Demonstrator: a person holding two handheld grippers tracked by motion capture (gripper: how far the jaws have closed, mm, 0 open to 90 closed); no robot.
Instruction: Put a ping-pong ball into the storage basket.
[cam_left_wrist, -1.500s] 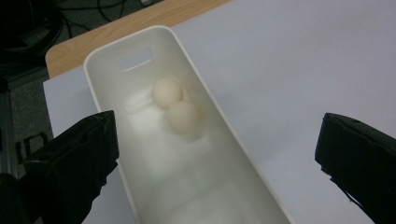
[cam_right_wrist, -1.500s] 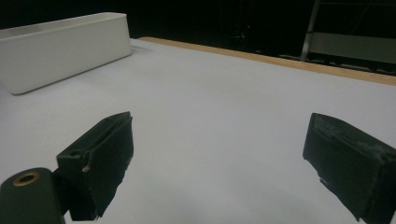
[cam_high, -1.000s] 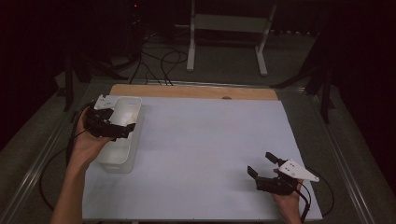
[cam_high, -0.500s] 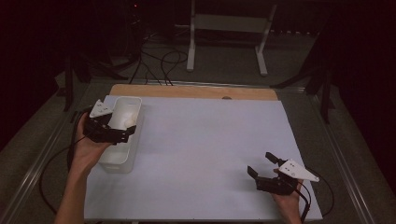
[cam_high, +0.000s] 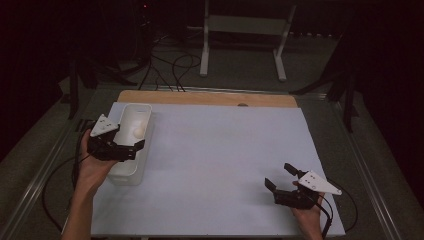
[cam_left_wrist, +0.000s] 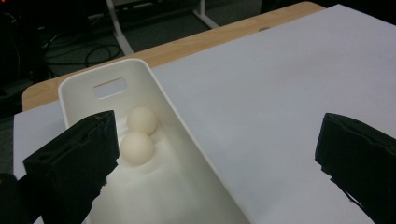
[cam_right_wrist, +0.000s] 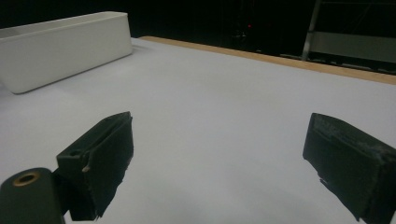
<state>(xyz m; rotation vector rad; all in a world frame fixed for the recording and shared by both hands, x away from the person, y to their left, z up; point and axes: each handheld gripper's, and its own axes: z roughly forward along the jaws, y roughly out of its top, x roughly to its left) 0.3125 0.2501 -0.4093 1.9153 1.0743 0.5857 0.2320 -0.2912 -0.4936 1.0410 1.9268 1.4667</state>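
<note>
A long white bin (cam_high: 143, 108) stands at the left of the white table sheet. Two cream balls (cam_left_wrist: 141, 120) (cam_left_wrist: 137, 147) lie side by side in its far half, and from above I make out one ball (cam_high: 138, 131). My left gripper (cam_high: 134, 149) hovers over the bin's near half with its jaws wide open and nothing between them; in the left gripper view (cam_left_wrist: 219, 140) one jaw is over the bin and the other over the sheet. My right gripper (cam_high: 279, 176) is open and empty low over the sheet at the near right, pointing toward the bin (cam_right_wrist: 65, 44).
The white sheet (cam_high: 220, 150) covers most of the wooden table (cam_high: 210, 98), whose far edge shows bare. Cables trail from both grippers off the near edge. A metal stand (cam_high: 240, 30) and floor cables lie beyond the table.
My left gripper has drawn back along the bin toward the person, uncovering the balls at the far end. The right gripper has stayed put.
</note>
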